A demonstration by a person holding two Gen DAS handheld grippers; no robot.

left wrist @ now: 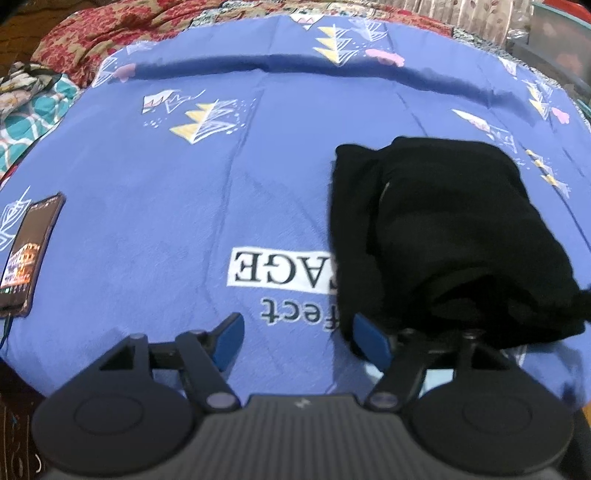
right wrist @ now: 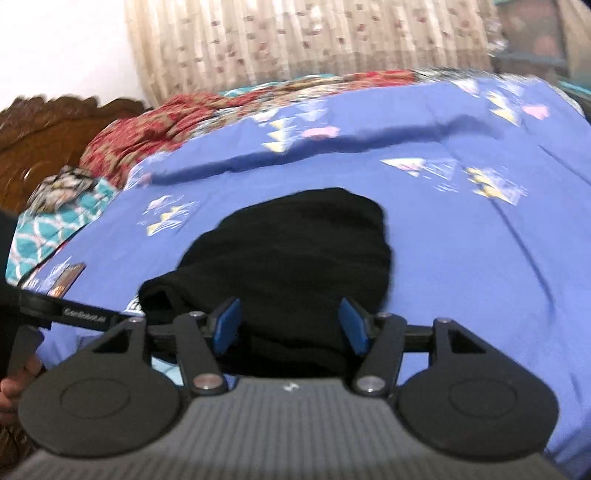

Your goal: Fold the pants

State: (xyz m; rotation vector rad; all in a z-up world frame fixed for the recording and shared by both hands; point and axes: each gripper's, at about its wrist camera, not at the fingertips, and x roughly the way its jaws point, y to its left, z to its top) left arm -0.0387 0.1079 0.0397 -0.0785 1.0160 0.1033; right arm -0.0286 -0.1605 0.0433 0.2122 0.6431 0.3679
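The black pants (left wrist: 443, 236) lie folded into a compact bundle on the blue bedsheet (left wrist: 184, 192), to the right in the left wrist view. They also show in the right wrist view (right wrist: 295, 258), straight ahead. My left gripper (left wrist: 297, 338) is open and empty, with its right finger at the bundle's near left corner. My right gripper (right wrist: 291, 326) is open and empty, just above the bundle's near edge. Part of the left gripper's body (right wrist: 74, 314) shows at the left of the right wrist view.
A phone (left wrist: 31, 243) with a lit screen lies on the sheet at the far left. Red patterned bedding (left wrist: 122, 33) and teal cloth (left wrist: 33, 114) lie along the back left. A wooden headboard (right wrist: 55, 140) and a curtain (right wrist: 314, 40) stand behind.
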